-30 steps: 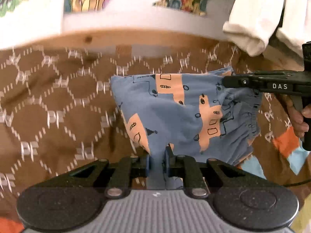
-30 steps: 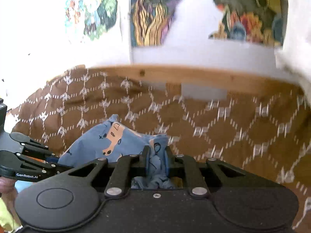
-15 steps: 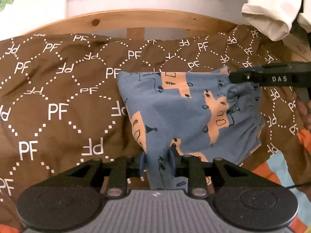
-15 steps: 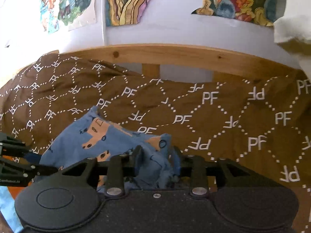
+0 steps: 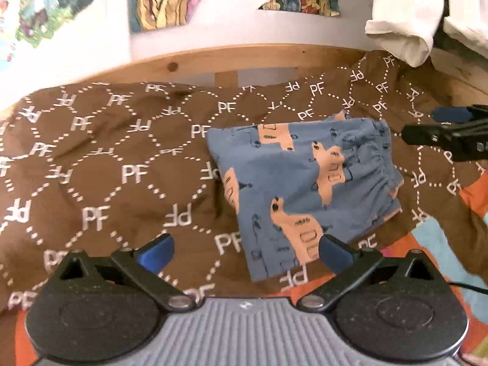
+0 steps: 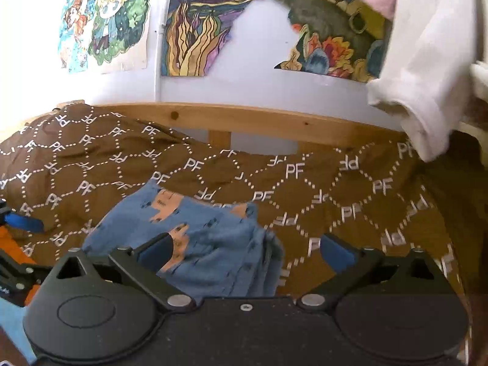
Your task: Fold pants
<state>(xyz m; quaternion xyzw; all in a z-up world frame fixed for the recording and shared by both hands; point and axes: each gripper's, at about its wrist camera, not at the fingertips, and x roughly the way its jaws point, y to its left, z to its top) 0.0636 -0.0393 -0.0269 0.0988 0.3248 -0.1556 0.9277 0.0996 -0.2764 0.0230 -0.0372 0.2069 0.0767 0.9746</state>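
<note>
Letting go cleanly is the step now: the left gripper (image 5: 245, 251) and the right gripper (image 6: 247, 251) have just been opening and stand released, so both should draw back gently, because the pants (image 5: 302, 192) lie folded, it seems neatly, on the brown bedcover (image 5: 100, 167)

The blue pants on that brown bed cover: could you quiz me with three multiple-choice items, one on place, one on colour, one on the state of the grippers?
1. Where do the pants lie?
A. on the brown cover
B. on the wooden rail
C. on the floor

2. What colour are the animal prints?
A. green
B. orange
C. white

3. How stand the left gripper and right gripper?
A. both clamped on cloth
B. one clamped
C. both open

Answers: 1 A, the pants rest flat on the cover. 2 B, orange shapes show on blue cloth. 3 C, both have just been opening; no pad presses on the cloth.
</note>
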